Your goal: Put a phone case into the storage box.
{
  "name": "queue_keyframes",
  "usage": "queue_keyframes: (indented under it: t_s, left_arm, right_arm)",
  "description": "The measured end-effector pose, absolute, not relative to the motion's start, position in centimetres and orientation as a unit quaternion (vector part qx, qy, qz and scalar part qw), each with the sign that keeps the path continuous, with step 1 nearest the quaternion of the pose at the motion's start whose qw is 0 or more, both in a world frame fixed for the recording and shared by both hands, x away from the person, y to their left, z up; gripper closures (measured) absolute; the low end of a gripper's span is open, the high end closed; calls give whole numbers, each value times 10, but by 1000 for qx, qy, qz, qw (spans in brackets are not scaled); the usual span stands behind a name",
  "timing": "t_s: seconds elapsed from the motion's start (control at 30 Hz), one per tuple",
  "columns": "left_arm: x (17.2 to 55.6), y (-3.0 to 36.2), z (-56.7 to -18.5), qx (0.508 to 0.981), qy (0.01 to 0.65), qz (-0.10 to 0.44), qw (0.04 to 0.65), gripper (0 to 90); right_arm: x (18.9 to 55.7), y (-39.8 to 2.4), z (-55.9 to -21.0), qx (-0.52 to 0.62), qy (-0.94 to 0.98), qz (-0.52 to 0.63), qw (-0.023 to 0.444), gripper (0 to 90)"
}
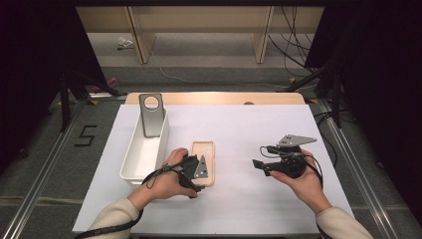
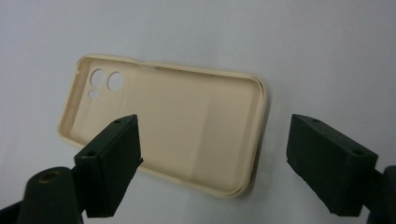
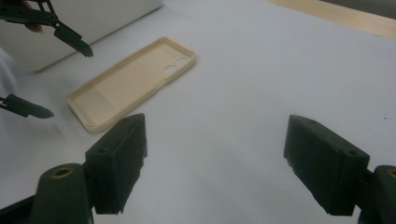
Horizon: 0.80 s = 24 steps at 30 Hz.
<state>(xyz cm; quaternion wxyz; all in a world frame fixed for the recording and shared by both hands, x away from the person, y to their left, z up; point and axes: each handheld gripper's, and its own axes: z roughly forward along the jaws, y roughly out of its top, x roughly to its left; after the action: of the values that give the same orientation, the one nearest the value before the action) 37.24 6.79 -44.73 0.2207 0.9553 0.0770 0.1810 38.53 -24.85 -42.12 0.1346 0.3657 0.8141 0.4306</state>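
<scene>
My tabletop (image 1: pixel 239 124): white sheet over light wood, wood edge showing at the far side. On it, a beige phone case (image 1: pixel 204 158) lies flat, open side up, approx. centre-left. Just left of it stands a white bin (image 1: pixel 144 149), w/ a grey phone case (image 1: pixel 152 114) leaning at its far end.

From my feed, the desk (image 1: pixel 259 124) is covered by a white sheet, with bare pale wood showing along its far edge. It stands on grey floor (image 1: pixel 45 164), where a black "5" (image 1: pixel 85 135) is marked off the desk's left edge. Metal rails (image 1: pixel 42 174) run along the floor on both sides. Beyond the far edge I see light wooden shelving (image 1: pixel 199 25) with loose cables (image 1: pixel 291 47) trailing beneath it. Black curtains (image 1: pixel 35 59) close in left and right, with dark stand legs (image 1: pixel 67 97) at their feet.
</scene>
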Motion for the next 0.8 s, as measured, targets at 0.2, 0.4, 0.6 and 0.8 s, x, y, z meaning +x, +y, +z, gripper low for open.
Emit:
queue_keyframes:
  t_s: [0.2, 0.4, 0.6, 0.8]
  left_arm:
    - [374, 63, -450, 960, 65, 178, 206, 176]
    - [375, 63, -451, 960, 67, 177, 204, 176]
    - [377, 64, -452, 961, 68, 177, 201, 177]
    - [378, 64, -453, 963, 65, 175, 196, 180]
  right_arm:
    - [385, -249, -420, 367, 813, 432, 135, 214]
    - [384, -251, -420, 364, 813, 434, 137, 184]
    - [383, -255, -419, 368, 808, 437, 147, 162]
    - [383, -254, -419, 367, 809, 434, 150, 163]
